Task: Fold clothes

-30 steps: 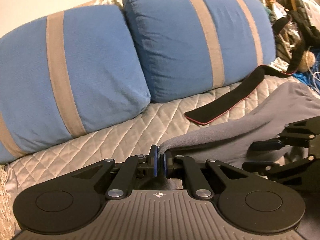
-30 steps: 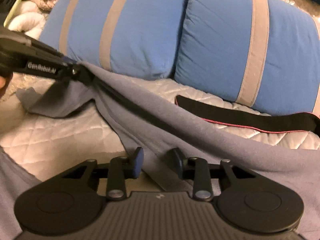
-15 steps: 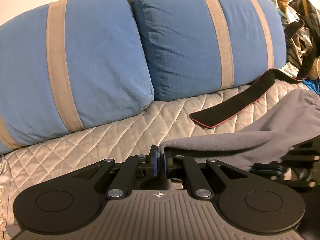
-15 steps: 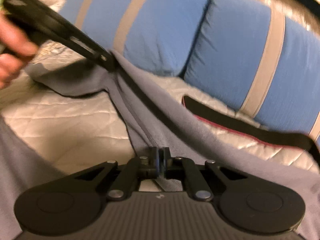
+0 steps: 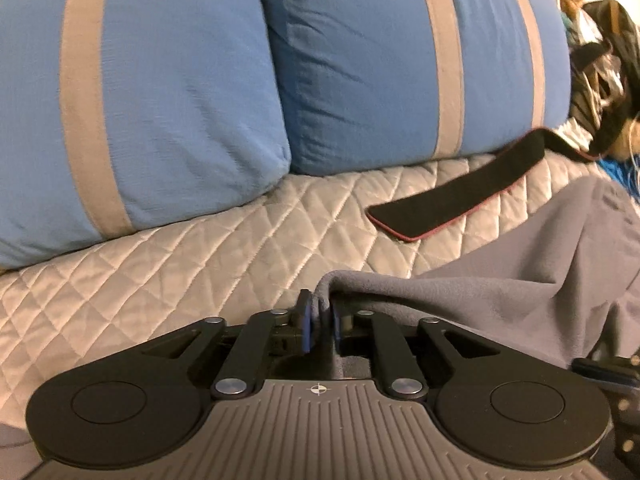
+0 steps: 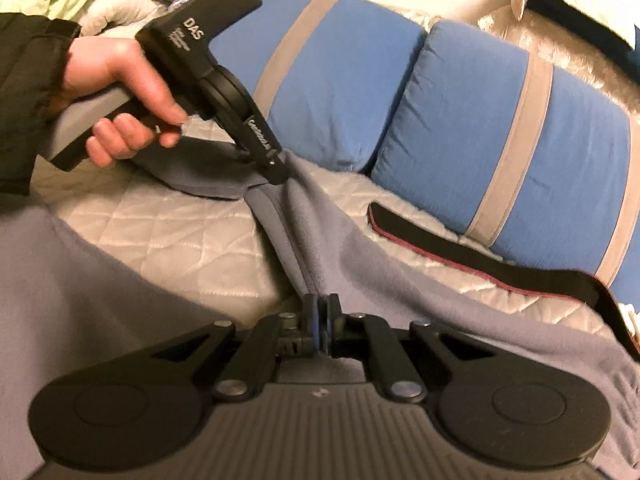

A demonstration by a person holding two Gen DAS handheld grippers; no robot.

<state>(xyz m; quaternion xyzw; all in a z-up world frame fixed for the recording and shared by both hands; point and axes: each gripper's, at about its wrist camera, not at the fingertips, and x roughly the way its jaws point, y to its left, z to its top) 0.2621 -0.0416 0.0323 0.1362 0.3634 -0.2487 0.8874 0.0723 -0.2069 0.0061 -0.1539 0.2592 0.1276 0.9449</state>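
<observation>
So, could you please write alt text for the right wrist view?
The right gripper, in the foreground, is shut on the edge of a grey garment spread over a quilted cover. Beyond it, a hand holds the left gripper on the same edge, pulled taut between the two. Behind lie two blue pillows and a black strap.
</observation>
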